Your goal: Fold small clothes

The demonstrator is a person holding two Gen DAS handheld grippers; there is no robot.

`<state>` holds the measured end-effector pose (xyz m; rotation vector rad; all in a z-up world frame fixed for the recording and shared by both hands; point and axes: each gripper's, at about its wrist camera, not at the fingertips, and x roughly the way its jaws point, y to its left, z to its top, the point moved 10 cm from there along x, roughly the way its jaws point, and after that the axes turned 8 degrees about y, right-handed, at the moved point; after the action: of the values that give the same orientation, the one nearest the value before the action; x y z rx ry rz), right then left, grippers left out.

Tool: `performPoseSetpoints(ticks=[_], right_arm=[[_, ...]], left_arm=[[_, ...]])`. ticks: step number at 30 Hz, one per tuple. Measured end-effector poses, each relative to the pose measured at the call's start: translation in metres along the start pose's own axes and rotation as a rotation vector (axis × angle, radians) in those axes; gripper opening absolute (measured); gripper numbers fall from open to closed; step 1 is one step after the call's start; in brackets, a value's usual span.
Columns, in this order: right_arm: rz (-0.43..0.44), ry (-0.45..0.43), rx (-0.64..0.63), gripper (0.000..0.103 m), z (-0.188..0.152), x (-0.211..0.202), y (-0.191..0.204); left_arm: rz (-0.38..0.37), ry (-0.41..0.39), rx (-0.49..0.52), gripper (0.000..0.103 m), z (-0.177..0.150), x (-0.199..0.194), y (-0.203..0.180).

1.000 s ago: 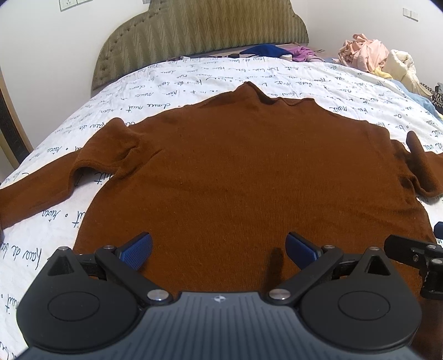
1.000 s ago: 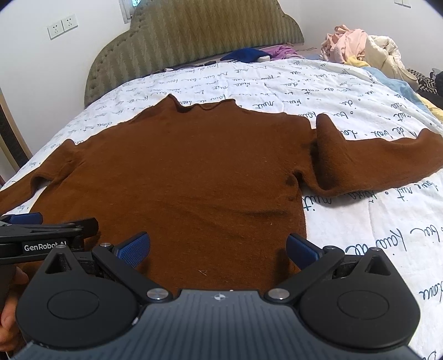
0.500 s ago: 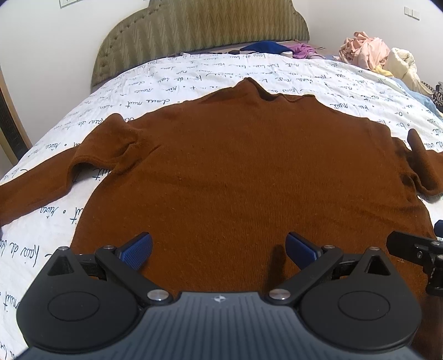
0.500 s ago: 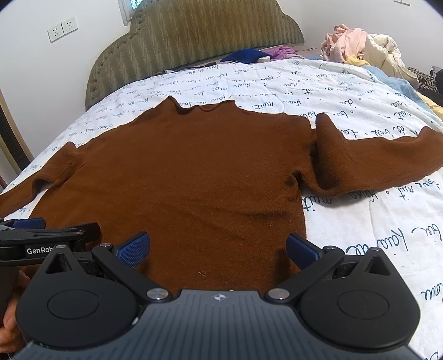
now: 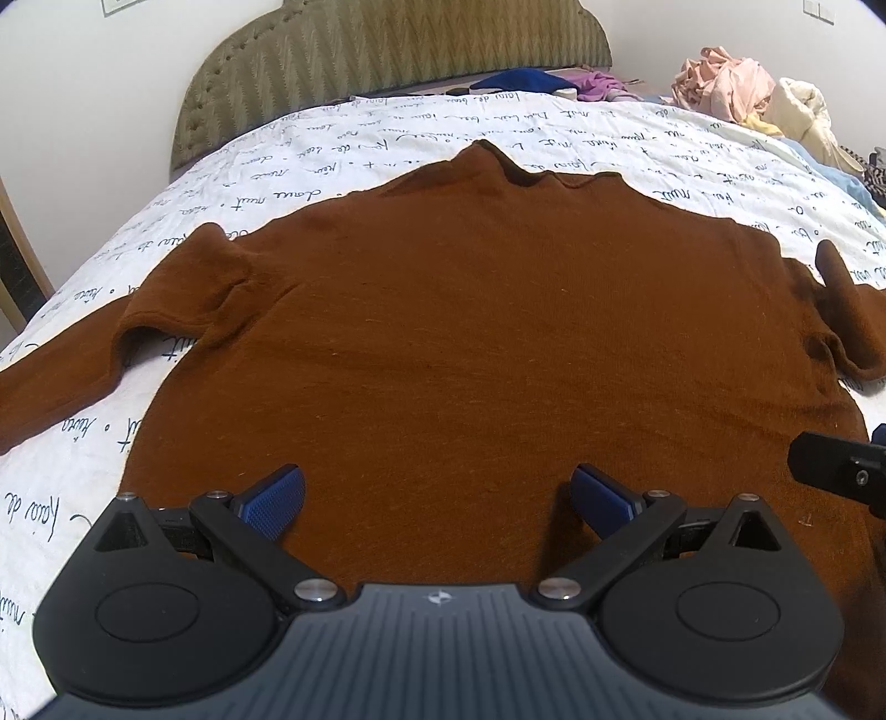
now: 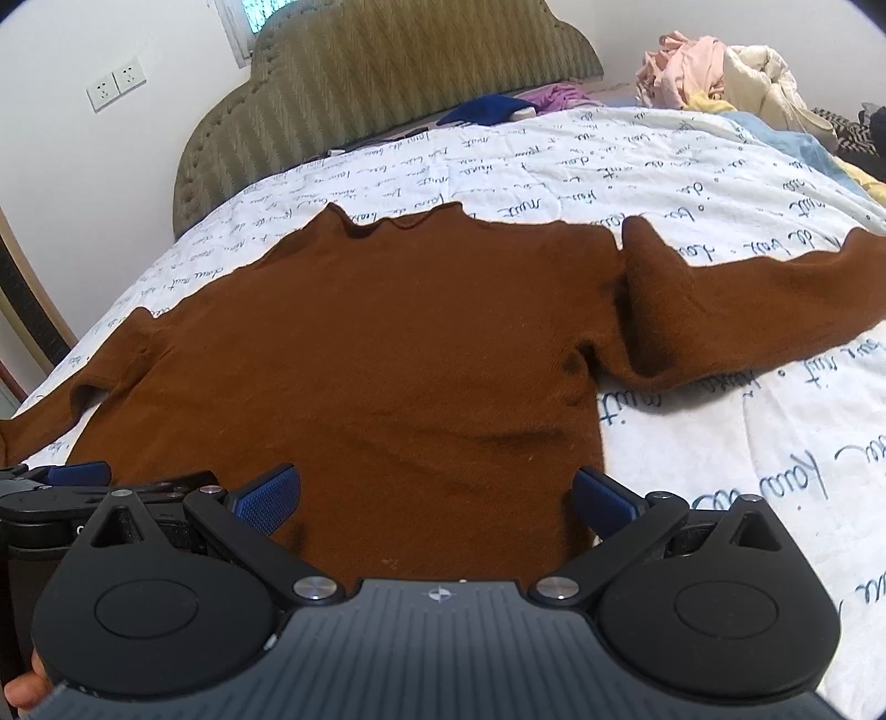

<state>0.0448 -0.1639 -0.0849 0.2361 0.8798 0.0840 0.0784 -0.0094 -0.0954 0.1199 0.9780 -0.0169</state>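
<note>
Over the sweater [image 5: 470,343] hem, both spread grippers have edged forward.

Bed [image 5: 387,144] with script-printed white cover; brown sweater [image 5: 470,332] spread flat, clothes pile [image 5: 742,88] at far corner.

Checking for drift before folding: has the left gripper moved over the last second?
Yes. The left gripper has advanced toward the headboard, which now sits higher against the brown sweater.
</note>
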Motion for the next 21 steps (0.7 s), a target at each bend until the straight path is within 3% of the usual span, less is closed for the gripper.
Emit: performPoseSetpoints(ticks=[11, 17, 21], right_arm=[[0.065, -0.034, -0.026, 0.103, 0.005, 0.000, -0.010], [0.152, -0.041, 0.019, 0.103, 0.007, -0.003, -0.019], [0.119, -0.047, 0.025, 0.103, 0.011, -0.007, -0.034]], left_arm=[[0.008, 0.010, 0.011, 0.103, 0.006, 0.006, -0.013], [0.009, 0.008, 0.019, 0.103, 0.010, 0.009, -0.021], [0.007, -0.007, 0.008, 0.103, 0.013, 0.009, -0.022]])
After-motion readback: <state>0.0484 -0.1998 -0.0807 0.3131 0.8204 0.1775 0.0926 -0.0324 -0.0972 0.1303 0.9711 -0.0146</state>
